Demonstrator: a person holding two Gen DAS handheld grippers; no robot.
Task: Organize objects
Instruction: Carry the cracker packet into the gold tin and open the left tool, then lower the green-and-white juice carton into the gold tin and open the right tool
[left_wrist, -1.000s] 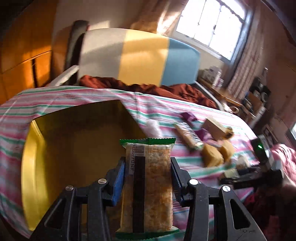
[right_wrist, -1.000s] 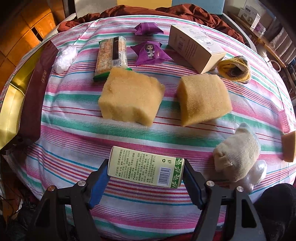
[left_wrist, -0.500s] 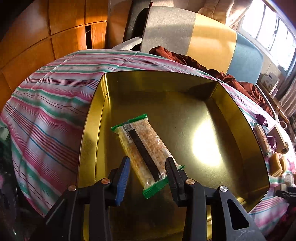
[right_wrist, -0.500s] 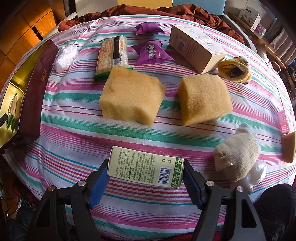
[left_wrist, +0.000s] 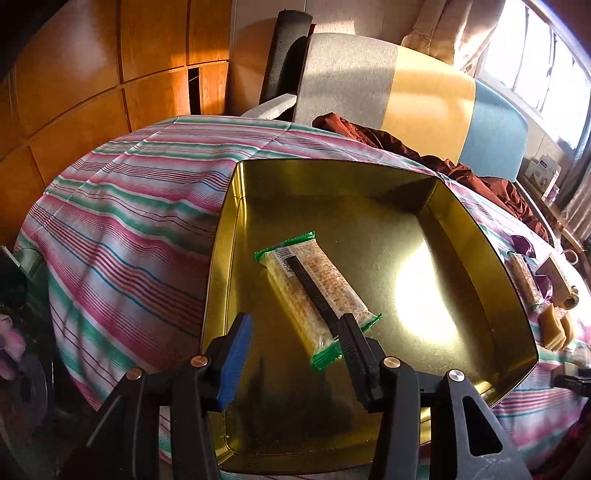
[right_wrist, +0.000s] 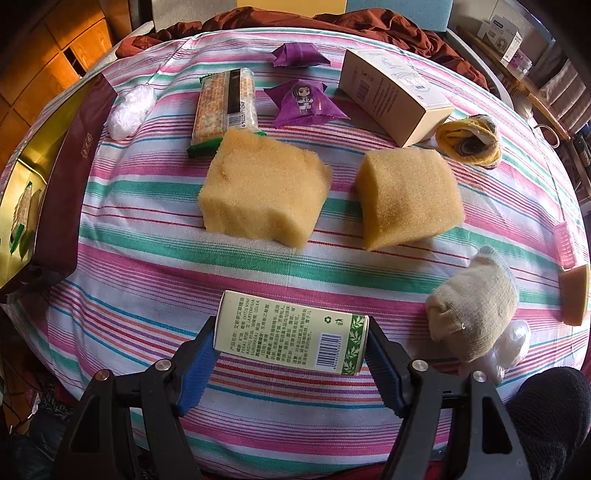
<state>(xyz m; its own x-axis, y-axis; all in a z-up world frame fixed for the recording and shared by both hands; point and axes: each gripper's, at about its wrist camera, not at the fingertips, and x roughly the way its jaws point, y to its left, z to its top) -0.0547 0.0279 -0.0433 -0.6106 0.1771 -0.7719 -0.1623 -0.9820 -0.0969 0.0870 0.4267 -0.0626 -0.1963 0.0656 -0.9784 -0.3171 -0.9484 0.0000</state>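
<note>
snack bar (left_wrist: 317, 291) | lying in gold tin (left_wrist: 476, 236) | alone

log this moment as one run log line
left claw: opening, snack bar released in gold tin | right claw: gripping green box

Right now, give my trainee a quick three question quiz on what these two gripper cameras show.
1. True or false: the snack bar lies inside the gold tin.
2. What sits between the pads of the right gripper? A) a sponge B) the green-and-white box C) a purple packet
3. How many yellow sponges lie on the striped cloth in the right wrist view?

Key:
1. True. The left gripper has just been opening, and the bar rests on the tin floor, no longer clamped.
2. B.
3. Two: the left sponge and the right sponge.
</note>
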